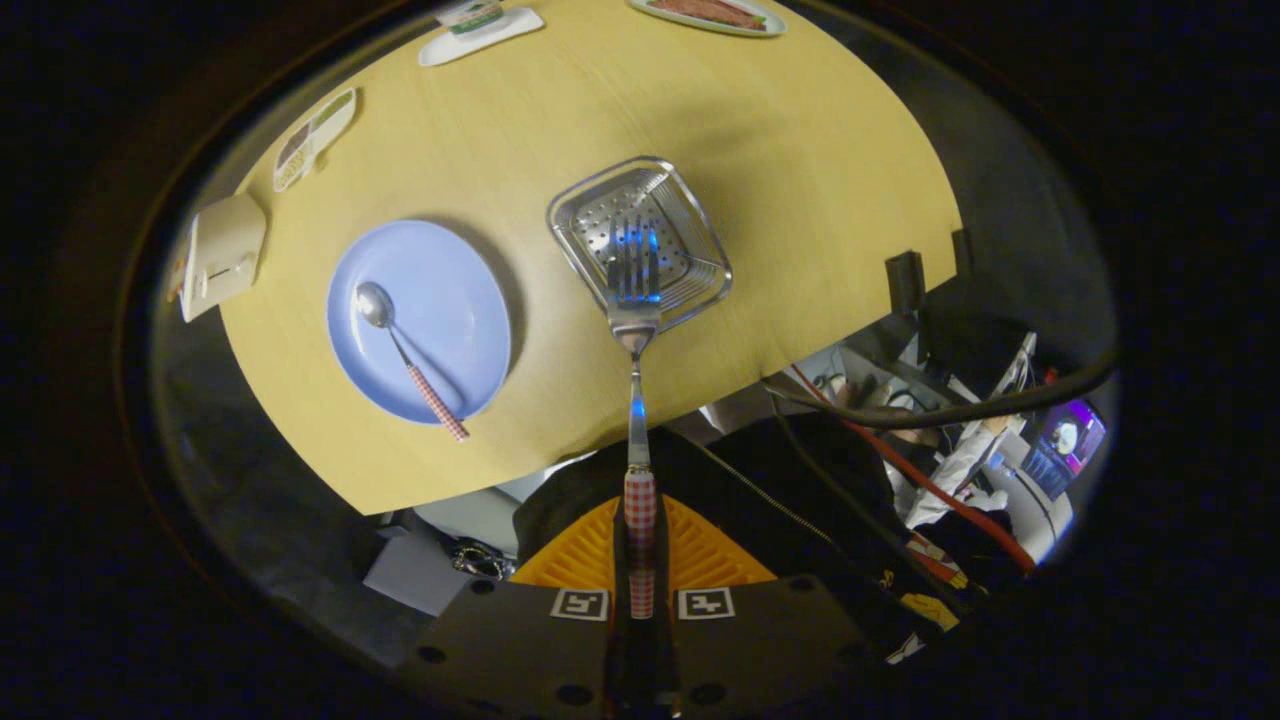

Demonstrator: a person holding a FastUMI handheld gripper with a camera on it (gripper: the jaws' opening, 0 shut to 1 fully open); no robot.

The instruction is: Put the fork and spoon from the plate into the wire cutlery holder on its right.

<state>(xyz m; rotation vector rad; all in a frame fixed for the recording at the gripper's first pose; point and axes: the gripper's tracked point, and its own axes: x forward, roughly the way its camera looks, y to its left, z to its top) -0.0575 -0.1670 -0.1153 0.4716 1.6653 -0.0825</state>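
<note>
Between our jaws we hold the fork [634, 300] by its red-and-white checked handle, both sides pressed tight on it, the gripper [640, 560] well above the worktop [800, 150]. Its bare steel neck runs forward and the tines hang over the wire cutlery holder [640, 240], a shiny square basket with a perforated floor, standing just right of the blue plate [450, 290]. We judge the fork stiff and light, but its polished metal would slip, so the patterned handle is the surer place to grip, as now. Held near its end, it may swing a little when we tip it down, so a slow lowering seems wise.

On the plate lies the spoon [405, 355], bowl toward the far side, its matching checked handle reaching over the near rim. That overhanging handle looks like the easiest place to take hold of it, since the bowl lies flat on the smooth plate.
</note>
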